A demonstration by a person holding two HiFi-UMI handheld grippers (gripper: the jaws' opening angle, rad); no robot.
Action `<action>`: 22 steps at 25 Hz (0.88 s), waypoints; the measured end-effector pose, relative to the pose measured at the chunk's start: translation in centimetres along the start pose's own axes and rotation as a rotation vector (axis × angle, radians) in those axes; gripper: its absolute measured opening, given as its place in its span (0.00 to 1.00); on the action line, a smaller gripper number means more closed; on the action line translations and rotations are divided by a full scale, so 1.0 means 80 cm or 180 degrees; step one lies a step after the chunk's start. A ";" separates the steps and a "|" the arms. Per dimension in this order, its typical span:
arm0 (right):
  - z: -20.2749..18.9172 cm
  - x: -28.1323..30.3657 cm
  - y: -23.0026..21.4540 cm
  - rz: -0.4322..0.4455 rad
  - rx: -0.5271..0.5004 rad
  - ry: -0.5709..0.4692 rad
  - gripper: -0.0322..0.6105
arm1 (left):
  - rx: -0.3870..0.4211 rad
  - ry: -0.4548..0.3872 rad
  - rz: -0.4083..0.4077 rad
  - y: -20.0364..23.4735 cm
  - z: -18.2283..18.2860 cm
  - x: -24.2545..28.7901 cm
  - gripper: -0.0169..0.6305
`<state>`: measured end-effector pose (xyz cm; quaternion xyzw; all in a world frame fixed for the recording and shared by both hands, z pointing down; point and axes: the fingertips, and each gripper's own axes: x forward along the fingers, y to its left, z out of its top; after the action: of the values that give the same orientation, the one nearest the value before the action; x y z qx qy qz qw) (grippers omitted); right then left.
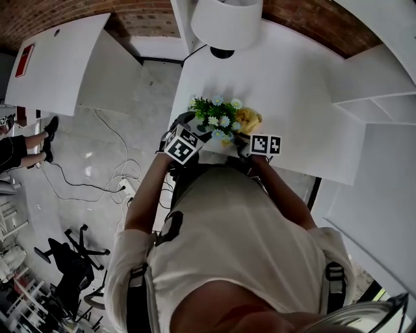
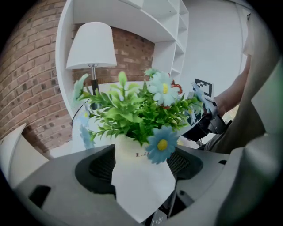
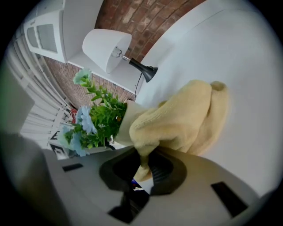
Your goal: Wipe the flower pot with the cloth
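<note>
- Brick wall (image 1: 143, 16) backs the far side of the room, and a white worktop (image 1: 292, 84) runs out from it toward you, with white shelves (image 1: 383, 97) to its right.
- At the far end of the worktop stands a lamp (image 1: 227, 23) with a white shade and a dark base.
- To the left, cables (image 1: 110, 175) trail over the pale floor (image 1: 130, 104), and a dark office chair (image 1: 71, 257) sits nearer to you.
- The flower pot (image 2: 141, 176) is at the near edge of the worktop, right in front of your chest. It is white with a few dark letters on its side, and the views do not show whether its base touches the worktop.
- The pot carries a spray of green leaves (image 2: 128, 117) with pale blue daisies (image 2: 162, 144).
- Your left tongs (image 2: 141, 165) are clamped on the flower pot: one jaw sits on each side of its body and the pot fills the gap between them.
- Your right tongs (image 3: 143, 170) are closed on the cloth (image 3: 185, 119), pinching a narrow fold of it between the pads.
- The cloth is yellow and fluffy. Its bunched mass bulges out beyond the jaws and presses against the right side of the pot, just below the leaves.
- From the head view the two tongs flank the plant, the left tongs at the pot's left and the right tongs at its right, both close to your body.
</note>
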<state>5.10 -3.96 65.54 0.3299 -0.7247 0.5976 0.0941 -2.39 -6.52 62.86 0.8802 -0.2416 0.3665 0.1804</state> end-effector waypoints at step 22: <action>-0.015 0.017 0.015 0.0087 -0.0179 0.0308 0.14 | -0.0055 0.0034 0.0626 -0.007 -0.007 0.005 0.57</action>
<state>3.06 -3.24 65.65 0.2878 -0.7403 0.5935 0.1302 -2.14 -5.89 63.43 0.8486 -0.3290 0.3851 0.1524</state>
